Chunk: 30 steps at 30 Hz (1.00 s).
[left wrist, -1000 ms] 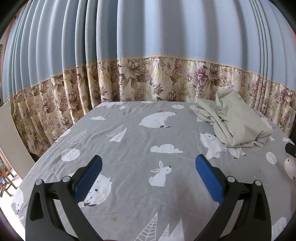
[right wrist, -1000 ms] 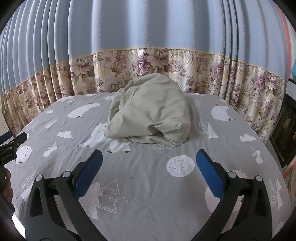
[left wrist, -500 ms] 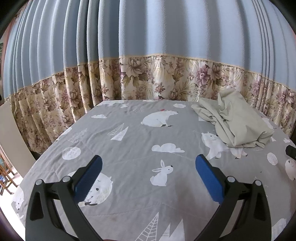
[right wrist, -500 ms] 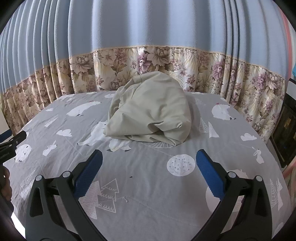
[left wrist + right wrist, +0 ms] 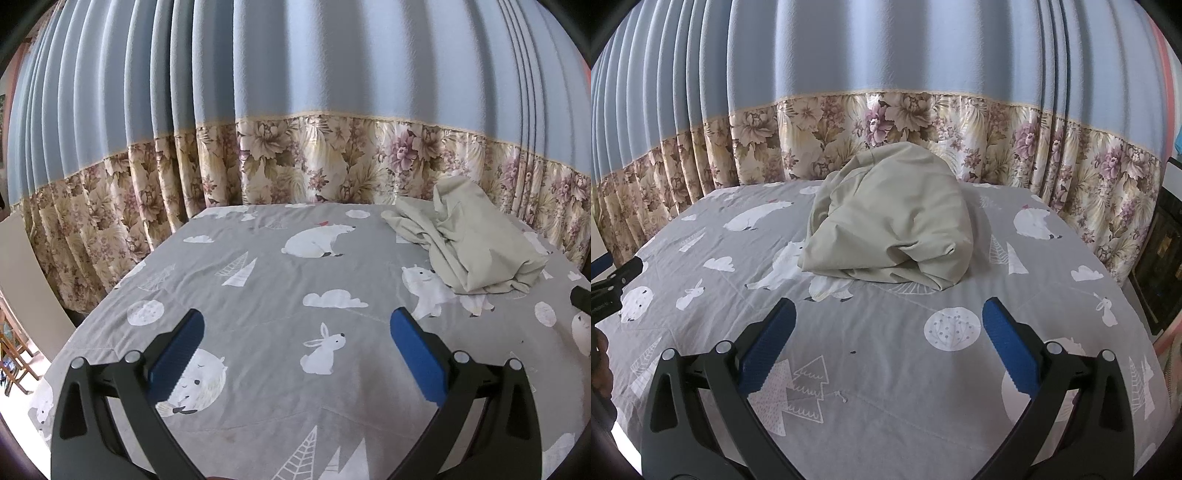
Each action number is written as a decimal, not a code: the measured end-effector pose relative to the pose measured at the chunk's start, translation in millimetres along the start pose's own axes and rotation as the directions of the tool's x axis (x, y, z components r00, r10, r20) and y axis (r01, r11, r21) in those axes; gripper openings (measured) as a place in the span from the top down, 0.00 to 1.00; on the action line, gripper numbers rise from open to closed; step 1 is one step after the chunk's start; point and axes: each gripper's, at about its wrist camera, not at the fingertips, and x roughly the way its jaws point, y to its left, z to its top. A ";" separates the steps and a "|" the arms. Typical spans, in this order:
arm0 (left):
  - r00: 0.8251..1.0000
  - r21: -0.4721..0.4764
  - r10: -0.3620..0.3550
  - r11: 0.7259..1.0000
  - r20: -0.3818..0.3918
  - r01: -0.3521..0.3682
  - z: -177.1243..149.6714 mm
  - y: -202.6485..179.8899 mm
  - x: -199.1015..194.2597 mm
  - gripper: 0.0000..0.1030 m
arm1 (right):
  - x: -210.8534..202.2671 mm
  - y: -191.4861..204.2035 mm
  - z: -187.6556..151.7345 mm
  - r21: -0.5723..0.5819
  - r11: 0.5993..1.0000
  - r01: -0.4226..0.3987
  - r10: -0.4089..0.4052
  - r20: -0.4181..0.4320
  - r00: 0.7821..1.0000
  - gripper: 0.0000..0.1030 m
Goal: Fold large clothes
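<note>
We take the beige garment (image 5: 886, 225) as our landmark: it sits bunched in a heap on the grey animal-print bedsheet (image 5: 886, 369), toward the far edge of the bed, with the floral band of the curtain (image 5: 923, 122) close behind it. Nothing is folded yet — the cloth is a crumpled mound with no clear long axis, only a rolled lower edge facing us and a looser flap trailing off on the side toward the left tool.

Our right gripper (image 5: 886, 341) points straight at that heap, near its front edge but not touching it, fingers spread wide and holding nothing. Our left gripper (image 5: 295, 345) is equally spread and empty, yet from there the garment (image 5: 469, 240) lies off to the right and farther ahead, well apart from the tool, with only bare sheet (image 5: 258, 295) in front of it.

So the right hand is the nearer of the 2, and we judge it should reach first for the front edge, while the left swings rightward toward the trailing flap to spread the cloth flat.
</note>
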 end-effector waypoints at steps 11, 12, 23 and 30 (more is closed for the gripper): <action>1.000 0.015 -0.002 1.000 0.004 0.002 2.9 -1.7 0.1 0.02 | 0.2 0.8 -0.5 -0.001 1.000 0.001 -0.001 -0.003 1.000 0.03; 1.000 0.013 -0.002 1.000 0.003 0.001 2.8 -2.4 -0.2 0.02 | -0.3 0.8 -0.6 -0.002 1.000 0.002 -0.002 -0.002 1.000 0.03; 1.000 0.014 -0.014 1.000 0.003 0.014 0.6 -3.9 1.2 0.02 | 1.2 1.4 -1.3 -0.001 1.000 0.001 -0.001 -0.005 1.000 0.03; 0.999 -0.006 -0.039 0.999 0.019 0.039 1.2 -1.0 -3.2 0.02 | 1.9 1.9 -1.4 -0.003 1.000 -0.003 0.003 -0.006 1.000 0.03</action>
